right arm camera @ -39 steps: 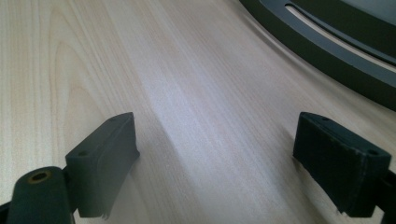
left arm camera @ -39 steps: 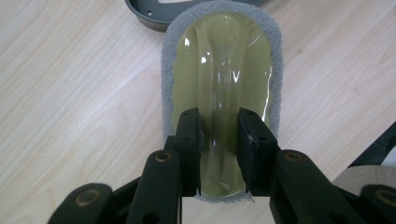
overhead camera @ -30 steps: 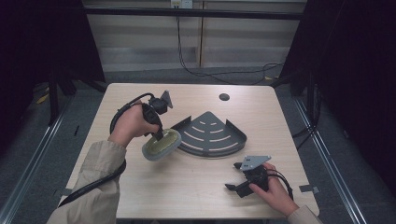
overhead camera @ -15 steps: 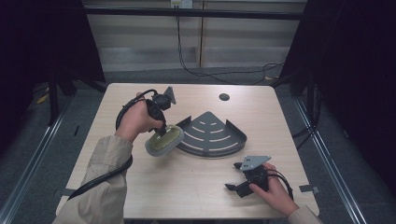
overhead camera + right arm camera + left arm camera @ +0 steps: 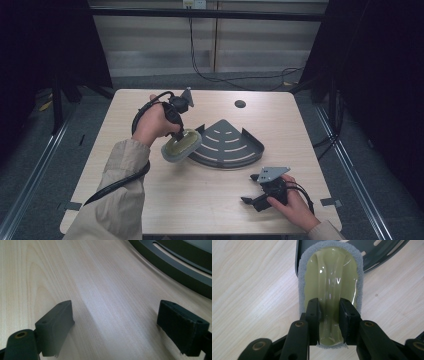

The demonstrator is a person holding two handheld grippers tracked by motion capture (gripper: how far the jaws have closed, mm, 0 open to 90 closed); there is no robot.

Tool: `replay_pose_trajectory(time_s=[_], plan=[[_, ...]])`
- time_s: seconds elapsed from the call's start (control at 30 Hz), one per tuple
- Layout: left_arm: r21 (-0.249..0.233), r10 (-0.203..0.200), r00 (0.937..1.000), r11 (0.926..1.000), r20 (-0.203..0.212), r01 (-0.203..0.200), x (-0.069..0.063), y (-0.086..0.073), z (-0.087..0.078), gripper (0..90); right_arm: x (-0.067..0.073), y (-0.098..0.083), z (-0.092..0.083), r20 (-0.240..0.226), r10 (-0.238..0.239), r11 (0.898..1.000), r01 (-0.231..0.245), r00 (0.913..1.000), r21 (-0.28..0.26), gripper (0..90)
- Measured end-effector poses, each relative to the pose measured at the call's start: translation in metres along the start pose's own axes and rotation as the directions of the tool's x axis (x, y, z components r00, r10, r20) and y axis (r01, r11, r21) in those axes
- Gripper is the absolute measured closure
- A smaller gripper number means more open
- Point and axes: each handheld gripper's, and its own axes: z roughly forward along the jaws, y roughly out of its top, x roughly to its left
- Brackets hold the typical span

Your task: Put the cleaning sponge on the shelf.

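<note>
**Left claw carrying a sponge at the rack's edge**

The left claw (image 5: 329, 315) is gripping a sponge (image 5: 332, 277), its two black jaws pinching the raised ridge down the middle of the glossy olive top. In the left gripper view the sponge's grey fuzzy rim is showing all round the olive part, and its far end is lying over the edge of the dark slotted rack (image 5: 387, 252). Light wood of the tabletop (image 5: 249, 290) is showing on both sides.

In the high view the left claw (image 5: 179, 136) is pointing down at the sponge (image 5: 181, 146), which is sitting tilted at the rack's (image 5: 227, 145) left corner, on or just above the tabletop (image 5: 200, 200); which one I cannot tell.

The right claw (image 5: 117, 322) is resting low over bare wood with its jaws standing wide apart and nothing between them. The rack's curved rim (image 5: 180, 267) is lying beyond it. In the high view the right claw (image 5: 254, 189) is sitting near the front right of the tabletop, well apart from the sponge.
</note>
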Motion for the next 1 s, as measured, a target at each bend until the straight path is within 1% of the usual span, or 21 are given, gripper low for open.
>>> replay_pose_trajectory(time_s=[0.27,0.3,0.37,0.63,0.77,1.0], plan=[[-0.008,0.008,1.0000,0.9999,-0.004,-0.008,-0.001,0.009,-0.001,71.5,0.000,0.000,0.000,0.001,0.000,1.000,0.000,1.0000,0.000,13.1],[-0.009,0.004,1.0000,1.0000,-0.001,-0.004,-0.001,0.010,0.000,71.5,0.000,0.000,0.000,0.000,-0.001,1.000,0.001,1.0000,0.000,13.1],[-0.010,0.006,0.9999,0.9999,-0.010,-0.006,-0.001,0.012,-0.001,71.5,0.000,0.000,0.000,0.000,0.000,1.000,0.000,1.0000,0.000,13.1],[-0.019,0.008,0.9999,0.9998,-0.011,-0.008,-0.001,0.020,0.001,71.5,0.000,0.000,0.000,-0.001,0.000,1.000,0.000,1.0000,0.000,13.1],[-0.020,0.007,1.0000,0.9998,-0.005,-0.007,-0.001,0.023,0.002,71.5,0.000,0.000,0.000,-0.001,0.001,1.000,-0.001,1.0000,0.001,13.1],[-0.020,0.004,1.0000,0.9998,-0.008,-0.005,-0.002,0.031,0.004,71.5,0.000,0.000,0.000,0.000,0.001,1.000,-0.001,1.0000,0.001,13.1]])
